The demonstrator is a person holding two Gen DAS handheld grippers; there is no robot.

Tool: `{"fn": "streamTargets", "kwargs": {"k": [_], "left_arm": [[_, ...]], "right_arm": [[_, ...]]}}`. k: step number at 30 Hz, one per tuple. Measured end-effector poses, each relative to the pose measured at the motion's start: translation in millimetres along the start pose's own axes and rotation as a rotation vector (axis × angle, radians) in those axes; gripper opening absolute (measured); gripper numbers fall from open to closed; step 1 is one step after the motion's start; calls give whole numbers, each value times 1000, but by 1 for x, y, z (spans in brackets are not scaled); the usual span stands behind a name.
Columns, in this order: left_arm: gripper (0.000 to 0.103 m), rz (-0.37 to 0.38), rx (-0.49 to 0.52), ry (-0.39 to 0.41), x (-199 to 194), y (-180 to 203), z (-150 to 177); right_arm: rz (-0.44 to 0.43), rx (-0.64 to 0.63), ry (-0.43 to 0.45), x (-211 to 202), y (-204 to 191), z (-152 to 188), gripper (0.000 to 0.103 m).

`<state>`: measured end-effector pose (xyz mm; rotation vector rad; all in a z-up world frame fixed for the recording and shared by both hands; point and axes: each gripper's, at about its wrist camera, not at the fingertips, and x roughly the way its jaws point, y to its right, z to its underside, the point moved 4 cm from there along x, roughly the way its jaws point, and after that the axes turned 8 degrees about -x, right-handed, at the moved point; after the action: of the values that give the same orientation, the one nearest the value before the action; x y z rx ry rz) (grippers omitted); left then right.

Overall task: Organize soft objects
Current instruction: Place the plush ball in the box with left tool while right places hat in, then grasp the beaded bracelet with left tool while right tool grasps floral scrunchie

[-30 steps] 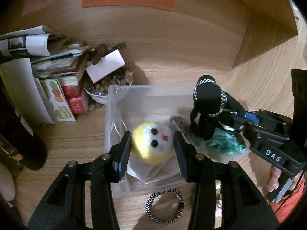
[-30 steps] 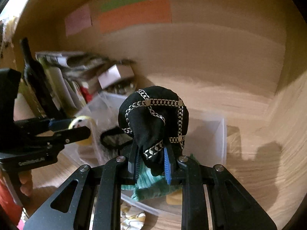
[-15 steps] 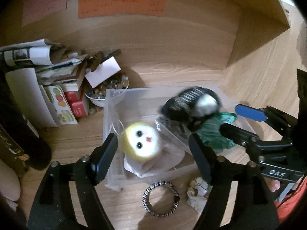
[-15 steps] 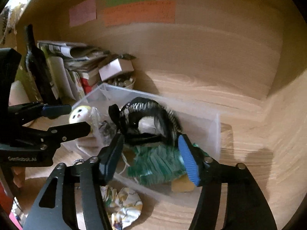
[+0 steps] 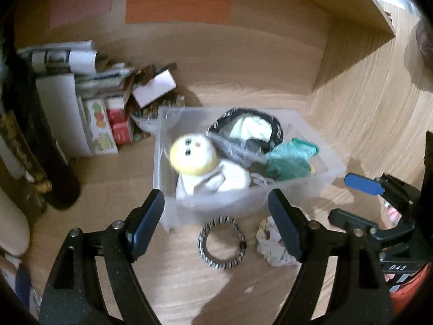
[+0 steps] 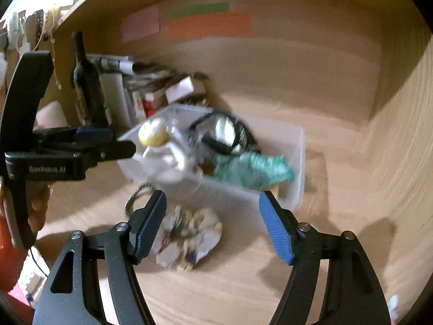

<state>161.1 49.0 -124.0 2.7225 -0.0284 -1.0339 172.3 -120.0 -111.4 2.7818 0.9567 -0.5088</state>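
Observation:
A clear plastic bin (image 5: pixel 324 178) (image 6: pixel 297 146) stands on the wooden desk. In it lie a yellow-and-white plush ball (image 5: pixel 193 153) (image 6: pixel 152 133), a black cap with chain trim (image 5: pixel 246 128) (image 6: pixel 224 132) and a green cloth (image 5: pixel 291 158) (image 6: pixel 251 169). A striped hair tie (image 5: pixel 221 242) (image 6: pixel 135 197) and a crumpled printed cloth (image 5: pixel 272 239) (image 6: pixel 189 237) lie on the desk in front of the bin. My left gripper (image 5: pixel 216 222) (image 6: pixel 105 143) is open and empty, in front of the bin. My right gripper (image 6: pixel 212 226) (image 5: pixel 349 200) is open and empty above the crumpled cloth.
Stacked papers, small boxes (image 5: pixel 102 124) and a bowl of small items (image 5: pixel 151 113) crowd the back left. A dark bottle (image 6: pixel 86 81) stands at the left. Wooden walls close the back and right; coloured notes (image 5: pixel 176 8) hang on the back wall.
The left gripper opened, let go of the plush ball in the bin and pulled back. The right gripper opened, dropped the black cap into the bin and drew back.

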Motion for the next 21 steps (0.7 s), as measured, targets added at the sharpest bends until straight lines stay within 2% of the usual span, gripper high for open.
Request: {"fn": "streamTargets", "kwargs": {"k": [5,7,8,9,13,15,17,18,21], "left_arm": [[78,-11,-8,-45,12,-6,19],[75,-17,-22,-90,21,-10,27],[69,-14,-25,-108,25,-10,30],[63,-13,-23,-131,29,-10,33],[51,-30,-3,-180,43,-9,41],[49,-31,6,-196,48,-8,42],[45,-30,1,-206,52,-8,43],[41,-23,-5,-216,55,-9,44],[32,-29,-16,-225,58,-12,45]], "right_arm": [[-52,7,-77,21,-5,16,68],[-84,18,-106,30,-6,19,68],[-97,21,-123,34,-5,20,66],[-105,19,-144,39,-5,21,61],[-121,25,-187,50,-4,26,49],[-124,28,-207,55,-3,28,33],[-129,36,-216,59,-2,30,26],[-134,39,-208,58,-1,29,18],[-131,36,-197,56,-2,29,12]]}}
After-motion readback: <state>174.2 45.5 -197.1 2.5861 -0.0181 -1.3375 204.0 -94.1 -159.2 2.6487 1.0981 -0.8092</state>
